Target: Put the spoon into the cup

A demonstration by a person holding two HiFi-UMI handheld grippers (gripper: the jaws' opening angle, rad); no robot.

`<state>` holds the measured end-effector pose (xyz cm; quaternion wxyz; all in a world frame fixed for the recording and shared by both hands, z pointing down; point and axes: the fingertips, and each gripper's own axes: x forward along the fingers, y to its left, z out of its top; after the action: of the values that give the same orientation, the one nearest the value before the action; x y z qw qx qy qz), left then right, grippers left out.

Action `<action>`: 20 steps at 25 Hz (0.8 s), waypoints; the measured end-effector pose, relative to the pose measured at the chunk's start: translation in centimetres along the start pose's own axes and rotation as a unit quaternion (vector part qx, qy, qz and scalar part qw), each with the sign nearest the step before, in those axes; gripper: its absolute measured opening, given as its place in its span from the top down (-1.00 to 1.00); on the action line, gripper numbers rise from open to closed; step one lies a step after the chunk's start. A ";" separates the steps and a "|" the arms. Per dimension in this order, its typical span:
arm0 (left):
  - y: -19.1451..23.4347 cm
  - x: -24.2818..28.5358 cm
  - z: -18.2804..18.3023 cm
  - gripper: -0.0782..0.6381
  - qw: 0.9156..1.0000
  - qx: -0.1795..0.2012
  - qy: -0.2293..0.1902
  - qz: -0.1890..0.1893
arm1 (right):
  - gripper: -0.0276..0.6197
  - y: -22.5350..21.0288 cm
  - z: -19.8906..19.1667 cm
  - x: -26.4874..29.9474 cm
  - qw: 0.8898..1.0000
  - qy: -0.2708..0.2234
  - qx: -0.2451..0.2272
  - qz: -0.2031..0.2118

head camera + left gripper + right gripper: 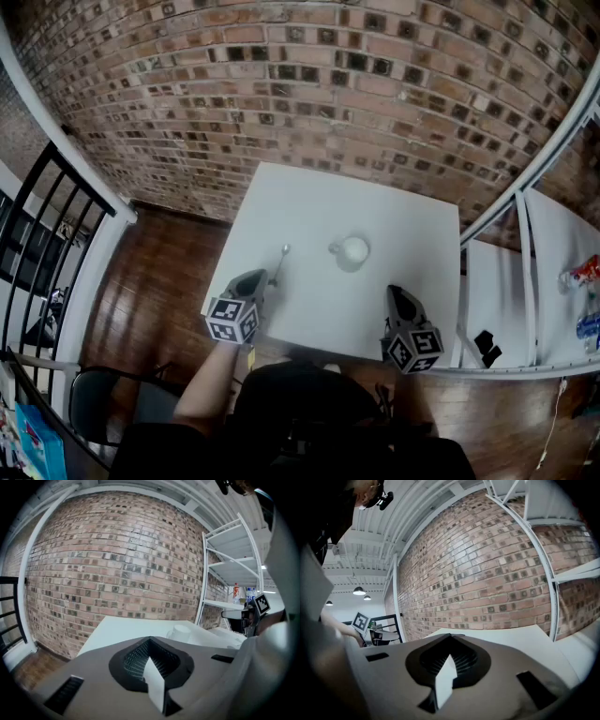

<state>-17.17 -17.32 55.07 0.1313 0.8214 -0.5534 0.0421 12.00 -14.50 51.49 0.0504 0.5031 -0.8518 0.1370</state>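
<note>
A metal spoon (pixel 281 263) lies on the white table (pixel 309 206), left of a white cup (pixel 353 251) that stands upright near the table's middle. My left gripper (pixel 251 281) hovers over the table's near left edge, just short of the spoon's handle end, jaws together and empty. My right gripper (pixel 397 298) is at the near right edge, in front of and right of the cup, also closed with nothing in it. In the left gripper view the cup (pixel 180 632) shows beyond the shut left gripper (pixel 150 641). The right gripper view shows only the shut right gripper (pixel 450 637) and bare tabletop.
A brick wall (pixel 309 84) runs behind the table. White shelves (pixel 525 272) on the right hold bottles (pixel 581 274) and a small black object (pixel 486 345). A black railing (pixel 37 234) and a chair (pixel 94 403) stand at the left over the wooden floor.
</note>
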 end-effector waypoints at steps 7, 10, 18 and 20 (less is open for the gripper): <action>2.1 3.6 -5.7 0.48 0.995 -0.003 0.093 0.026 | 0.90 0.1 -0.9 1.3 1.000 0.014 0.001 0.016; 2.6 4.5 -7.2 0.34 0.993 0.012 0.114 0.043 | 0.90 0.1 -1.4 1.3 1.000 0.020 0.003 0.016; 2.6 5.9 -10.4 0.24 0.987 0.003 0.155 0.040 | 0.90 -0.8 -1.3 1.6 1.000 0.026 0.006 0.010; 2.9 6.1 -11.4 0.24 0.985 0.000 0.165 0.046 | 0.90 -1.1 -1.4 1.5 1.000 0.027 0.007 0.007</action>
<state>-16.69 -20.82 67.83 0.2190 0.7771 -0.5610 0.1830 12.15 -15.88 53.31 0.0694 0.4934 -0.8527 0.1568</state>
